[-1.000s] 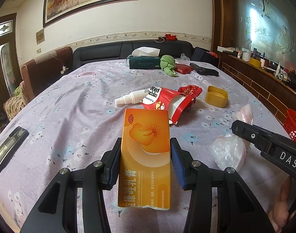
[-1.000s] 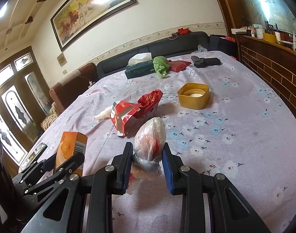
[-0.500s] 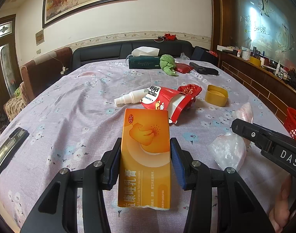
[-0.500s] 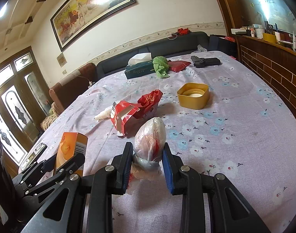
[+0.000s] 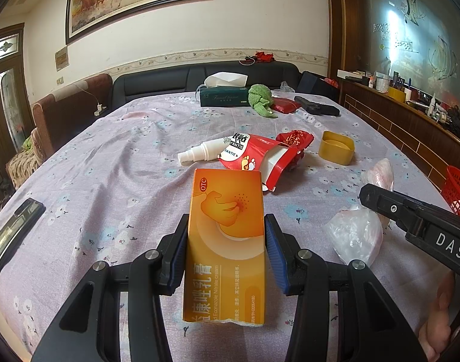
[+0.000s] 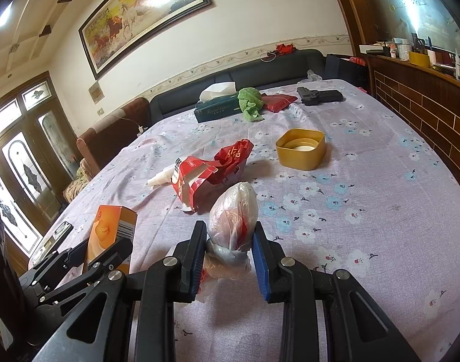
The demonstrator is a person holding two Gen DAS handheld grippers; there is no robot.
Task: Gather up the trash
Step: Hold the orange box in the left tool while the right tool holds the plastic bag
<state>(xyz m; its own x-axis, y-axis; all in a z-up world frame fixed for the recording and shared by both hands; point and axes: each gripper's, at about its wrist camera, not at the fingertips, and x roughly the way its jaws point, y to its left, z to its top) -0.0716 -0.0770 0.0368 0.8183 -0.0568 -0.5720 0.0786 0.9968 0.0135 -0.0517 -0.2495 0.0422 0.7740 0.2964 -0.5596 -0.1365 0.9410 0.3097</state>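
Off to our right, past the tabletop (image 5: 115,163) edge, sits the red basket (image 5: 459,191); left gripper (image 5: 226,249) jaws clamp the orange box (image 5: 226,241) lengthwise, right gripper (image 6: 230,250) jaws pinch the knotted plastic bag (image 6: 233,214), nearer it.

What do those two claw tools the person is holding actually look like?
Both are black plastic tools with open triangular cut-outs in the frame and silver round bolts at the joints. The left gripper and the right gripper each end in two fingers lined with ribbed blue pads. White letters "DAS" mark the right one's side. No cables or sleeves show.
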